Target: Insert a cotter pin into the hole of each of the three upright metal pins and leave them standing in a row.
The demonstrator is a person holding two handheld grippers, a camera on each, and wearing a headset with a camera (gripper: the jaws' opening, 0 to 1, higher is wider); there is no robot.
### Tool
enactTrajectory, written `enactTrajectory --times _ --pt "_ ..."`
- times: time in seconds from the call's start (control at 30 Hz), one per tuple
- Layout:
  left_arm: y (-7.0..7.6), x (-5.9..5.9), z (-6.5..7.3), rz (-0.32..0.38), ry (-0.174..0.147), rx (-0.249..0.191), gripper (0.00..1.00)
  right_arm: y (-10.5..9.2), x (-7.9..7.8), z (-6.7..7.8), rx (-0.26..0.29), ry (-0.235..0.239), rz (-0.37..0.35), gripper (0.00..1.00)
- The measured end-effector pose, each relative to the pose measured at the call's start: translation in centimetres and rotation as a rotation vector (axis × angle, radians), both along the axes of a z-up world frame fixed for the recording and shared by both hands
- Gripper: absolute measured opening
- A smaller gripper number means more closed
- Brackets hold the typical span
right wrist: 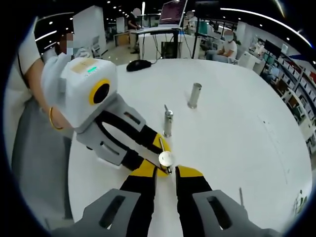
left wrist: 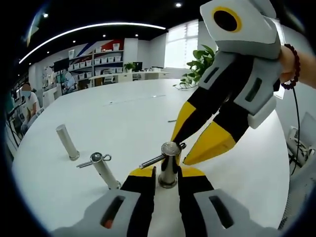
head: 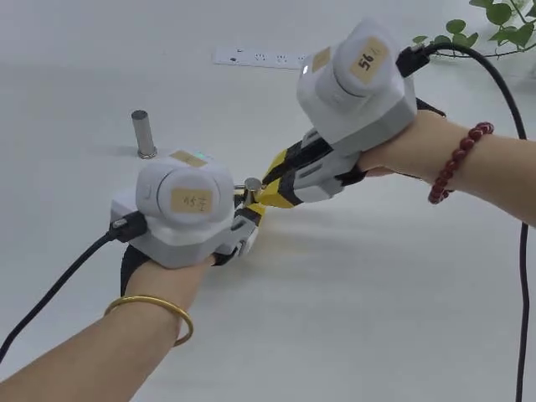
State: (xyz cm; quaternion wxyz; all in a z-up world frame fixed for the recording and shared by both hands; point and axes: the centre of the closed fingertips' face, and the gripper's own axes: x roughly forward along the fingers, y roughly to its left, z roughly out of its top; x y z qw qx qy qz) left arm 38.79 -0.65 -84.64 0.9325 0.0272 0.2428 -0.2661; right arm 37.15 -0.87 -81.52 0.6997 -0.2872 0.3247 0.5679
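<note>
My left tongs (left wrist: pixel 169 174) clamped the upright metal pin (left wrist: pixel 169 160) standing on the surface (left wrist: pixel 123 118), while my right tongs (left wrist: pixel 181 150), closing from the far side, pinched the cotter pin (left wrist: pixel 153 160) lying level, crosswise through its top.

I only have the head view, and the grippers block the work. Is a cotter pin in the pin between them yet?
Observer: Yes. The left gripper view shows a cotter pin crossing the top of the held metal pin, which the left gripper clamps near its base.
Operator: I see one bare pin. Where is the third?
Observer: The third metal pin stands between those two, with a second cotter pin already through it.
</note>
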Motion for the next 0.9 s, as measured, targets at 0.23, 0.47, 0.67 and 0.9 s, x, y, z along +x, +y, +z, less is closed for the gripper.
enactTrajectory --times 0.23,0.47,0.67,0.9 --pt "0.6 -0.5 -0.3 0.007 0.040 -0.010 0.23 0.7 0.0 -0.2 0.030 -0.012 0.010 0.19" --pt "1.2 -1.0 0.0 -0.002 0.047 -0.004 0.28 1.1 0.3 -0.7 0.033 -0.028 0.022 0.17" --pt "1.5 -1.5 0.3 -0.010 0.046 -0.005 0.29 1.2 0.4 -0.8 0.046 -0.012 0.013 0.15" --pt "1.8 -2.2 1.3 -0.033 0.030 -0.012 0.32 1.2 0.5 -0.7 0.071 0.018 -0.020 0.14"
